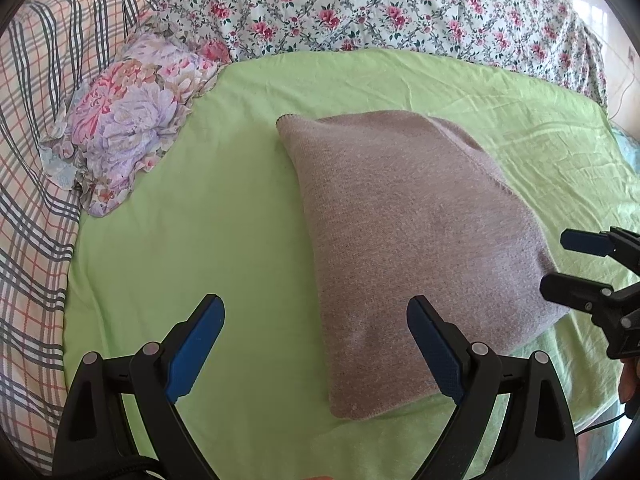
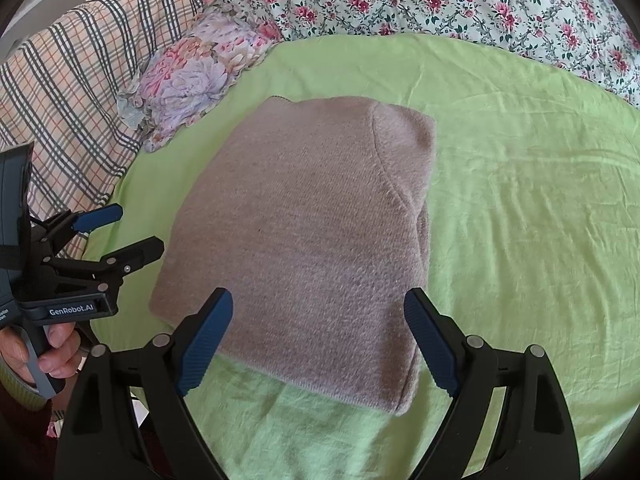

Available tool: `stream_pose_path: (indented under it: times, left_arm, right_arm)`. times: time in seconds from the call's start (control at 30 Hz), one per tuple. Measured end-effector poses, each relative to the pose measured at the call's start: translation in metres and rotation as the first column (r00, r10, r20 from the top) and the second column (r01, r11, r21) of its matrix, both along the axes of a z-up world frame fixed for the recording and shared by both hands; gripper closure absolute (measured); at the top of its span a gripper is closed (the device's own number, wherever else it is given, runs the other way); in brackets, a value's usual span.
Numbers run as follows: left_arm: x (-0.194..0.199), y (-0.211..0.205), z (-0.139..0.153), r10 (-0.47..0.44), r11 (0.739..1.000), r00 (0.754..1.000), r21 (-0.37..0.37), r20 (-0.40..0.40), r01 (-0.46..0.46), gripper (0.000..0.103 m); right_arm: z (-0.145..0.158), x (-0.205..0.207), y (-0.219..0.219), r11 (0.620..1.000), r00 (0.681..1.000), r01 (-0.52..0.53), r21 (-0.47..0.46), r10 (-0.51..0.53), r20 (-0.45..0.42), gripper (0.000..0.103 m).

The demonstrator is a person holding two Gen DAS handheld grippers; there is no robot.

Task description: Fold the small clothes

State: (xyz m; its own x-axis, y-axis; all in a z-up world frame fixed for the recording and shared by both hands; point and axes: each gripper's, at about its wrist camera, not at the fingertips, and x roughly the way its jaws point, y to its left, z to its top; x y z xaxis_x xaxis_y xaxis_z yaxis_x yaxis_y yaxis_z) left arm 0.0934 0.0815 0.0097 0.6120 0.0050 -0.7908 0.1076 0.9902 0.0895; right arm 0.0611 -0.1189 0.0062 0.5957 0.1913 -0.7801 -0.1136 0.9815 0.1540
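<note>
A bed is filling both views, and a light green sheet (image 1: pixel 224 240) is lying spread across its middle. A white quilt with pink flowers (image 1: pixel 360 4) is bunching along the far side of the sheet, and a plaid blanket (image 1: pixel 36 128) in grey and red lines is lying along the left side. A small pillow in a lilac and pink flower print (image 1: pixel 132 120) is sitting at the far left corner of the sheet, partly on the plaid blanket.

The task's thing, a folded greyish-pink knit garment (image 2: pixel 304 240), is lying flat on the green sheet near the sheet's middle, folded into a rough rectangle with a seam curving across its far right corner. A paler green fuzzy cloth (image 2: pixel 320 432) is showing under its near edge.

The left tool (image 1: pixel 316 344) is hovering with its blue-padded fingers spread wide, grasping nothing, its right finger over the garment's near left edge. The right tool (image 2: pixel 318 340) is likewise released, its fingers wide apart above the garment's near edge and holding nothing. A person's hand (image 2: pixel 48 352) is gripping the handle of the left tool at the left of the right wrist view.
</note>
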Motion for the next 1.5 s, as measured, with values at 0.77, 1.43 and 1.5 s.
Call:
stream_pose_path:
  times: [0.77, 1.43, 1.5]
  left_arm:
    - [-0.001, -0.004, -0.007, -0.011, 0.999, 1.0, -0.035, -0.008, 0.011, 0.009]
    - [-0.001, -0.006, -0.005, -0.014, 0.999, 1.0, -0.037, -0.003, 0.014, 0.009]
    - [-0.002, -0.006, -0.005, -0.013, 0.999, 1.0, -0.037, -0.002, 0.013, 0.009]
  right_arm:
    - [-0.011, 0.003, 0.01, 1.0, 1.0, 0.011, 0.001, -0.011, 0.004, 0.015]
    - [-0.008, 0.003, 0.016, 1.0, 1.0, 0.009, 0.006, -0.009, 0.01, 0.015]
    - [-0.007, 0.004, 0.016, 1.0, 1.0, 0.008, 0.007, -0.008, 0.01, 0.015]
